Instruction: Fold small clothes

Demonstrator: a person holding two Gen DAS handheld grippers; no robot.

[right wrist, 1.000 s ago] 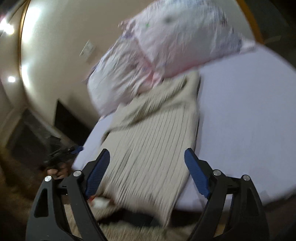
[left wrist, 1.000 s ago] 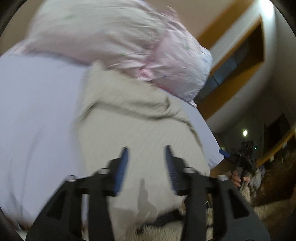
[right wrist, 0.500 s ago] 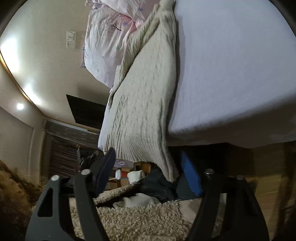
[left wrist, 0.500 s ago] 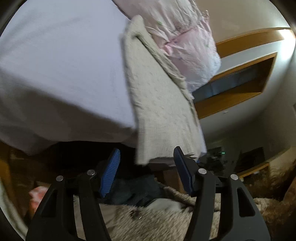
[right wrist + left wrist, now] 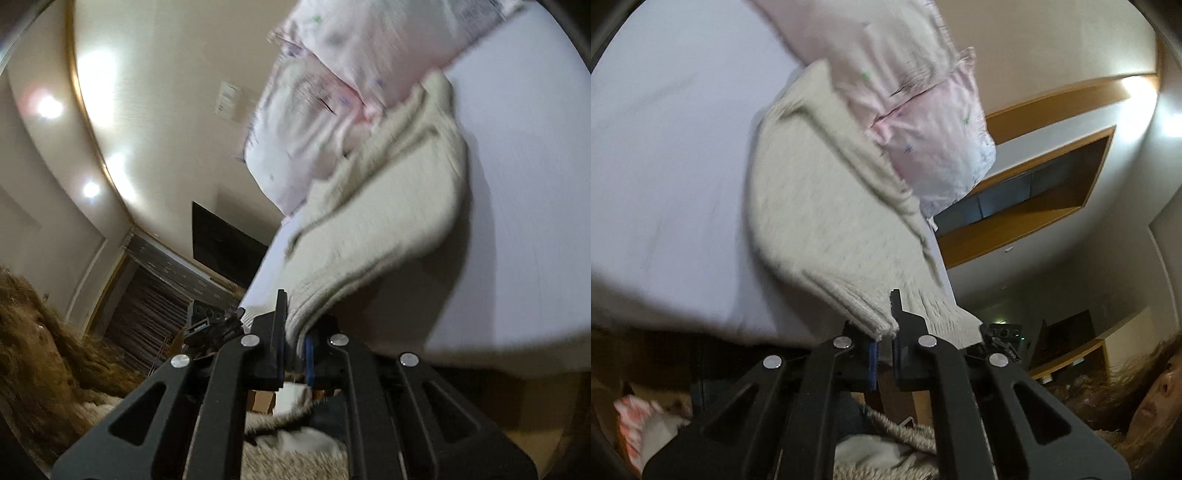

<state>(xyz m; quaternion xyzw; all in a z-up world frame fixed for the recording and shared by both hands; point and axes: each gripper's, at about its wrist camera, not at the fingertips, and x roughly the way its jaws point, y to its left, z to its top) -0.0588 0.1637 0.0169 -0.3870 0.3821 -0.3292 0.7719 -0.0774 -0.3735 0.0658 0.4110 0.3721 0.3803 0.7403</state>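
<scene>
- The knit sweater (image 5: 827,206) (image 5: 391,206) is cream, with ribbed lines at its hem.
- The bed sheet (image 5: 665,147) (image 5: 524,184) is pale lavender-white and plain.
- The pillow (image 5: 923,122) (image 5: 332,92) is pale pink and white, scattered with small green and purple marks.
- The left gripper (image 5: 884,354) and right gripper (image 5: 295,349) are black with blue pads.
- The wall recess (image 5: 1045,192) has an orange-brown wooden frame.

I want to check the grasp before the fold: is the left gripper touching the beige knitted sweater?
Touching. In the left wrist view the left gripper is shut on the hem of the beige knitted sweater, whose ribbed edge runs in between the blue pads with no gap.
</scene>
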